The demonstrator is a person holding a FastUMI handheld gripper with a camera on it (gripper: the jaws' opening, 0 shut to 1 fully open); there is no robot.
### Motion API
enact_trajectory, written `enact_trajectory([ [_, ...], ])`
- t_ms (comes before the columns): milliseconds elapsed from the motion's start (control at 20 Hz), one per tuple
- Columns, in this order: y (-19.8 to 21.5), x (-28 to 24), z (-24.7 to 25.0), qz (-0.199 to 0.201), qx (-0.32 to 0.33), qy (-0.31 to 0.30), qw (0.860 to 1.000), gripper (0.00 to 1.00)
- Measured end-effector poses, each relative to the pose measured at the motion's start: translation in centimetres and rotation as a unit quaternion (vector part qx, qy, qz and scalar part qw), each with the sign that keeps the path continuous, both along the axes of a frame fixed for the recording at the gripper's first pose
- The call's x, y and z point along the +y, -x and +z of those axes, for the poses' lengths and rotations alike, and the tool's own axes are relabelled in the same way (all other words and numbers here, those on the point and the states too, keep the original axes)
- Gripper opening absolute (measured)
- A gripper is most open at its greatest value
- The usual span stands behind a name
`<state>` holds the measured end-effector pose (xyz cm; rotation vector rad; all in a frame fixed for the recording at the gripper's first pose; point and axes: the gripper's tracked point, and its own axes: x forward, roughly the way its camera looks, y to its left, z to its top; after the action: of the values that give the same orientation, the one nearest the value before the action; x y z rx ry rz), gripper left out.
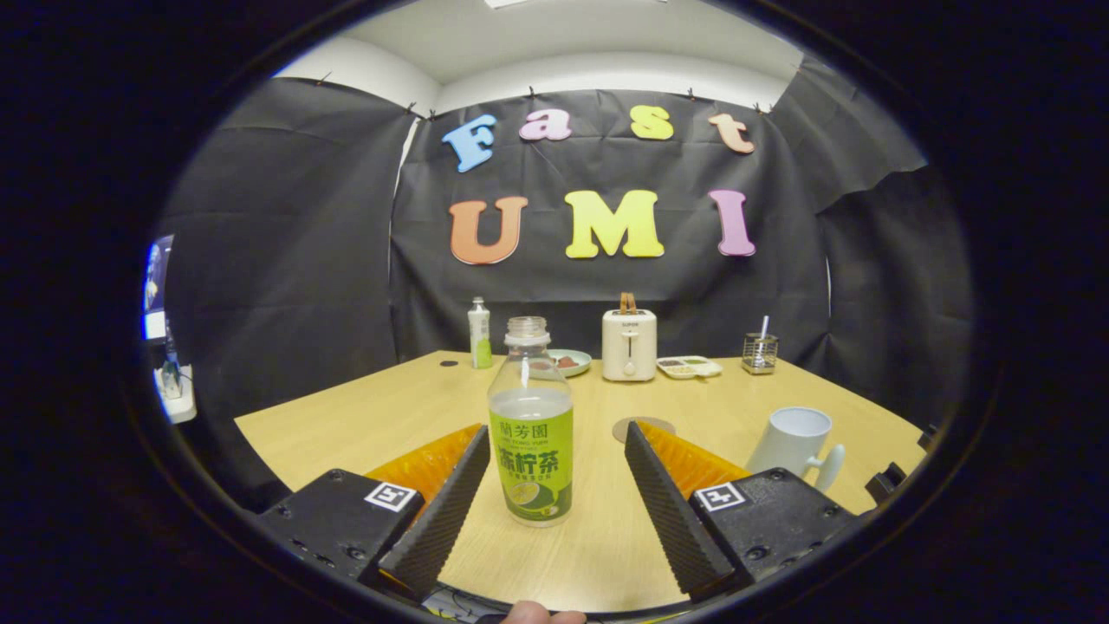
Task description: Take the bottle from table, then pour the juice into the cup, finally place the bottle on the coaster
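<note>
- Gripper: we log its fingers spread wide, one on either side of the bottle, neither pad touching it. We judge this the approach for the take, with the closing not yet begun.
- Bottle: upright on the table, cap off, between the fingers and nearer the left one. Liquid stands partway up the clear body above the label. We reckon the open neck demands a level lift.
- Coaster: a flat disc just beyond the right fingertip, bare, ready for the final set-down.
- Cup: stands to the right of the right finger, mouth up, handle turned toward the near right. It sits well apart from the bottle, so we expect a sideways carry.
- Table: open wood around bottle, coaster and cup; edges lie well off to either side.
- Far row along the back edge: a second small bottle, dish, toaster, tray, wire holder. All stand clear of our route.
</note>
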<state>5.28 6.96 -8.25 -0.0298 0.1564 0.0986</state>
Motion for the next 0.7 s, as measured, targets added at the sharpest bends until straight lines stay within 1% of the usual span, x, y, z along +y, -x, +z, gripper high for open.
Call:
enact_trajectory([
  [300,-3.3,1.2,-2.5,-0.009,0.039,0.014,0.999,1.00],
  [700,-5.0,2.2,-3.7,-0.001,0.070,0.007,0.998,1.00],
])
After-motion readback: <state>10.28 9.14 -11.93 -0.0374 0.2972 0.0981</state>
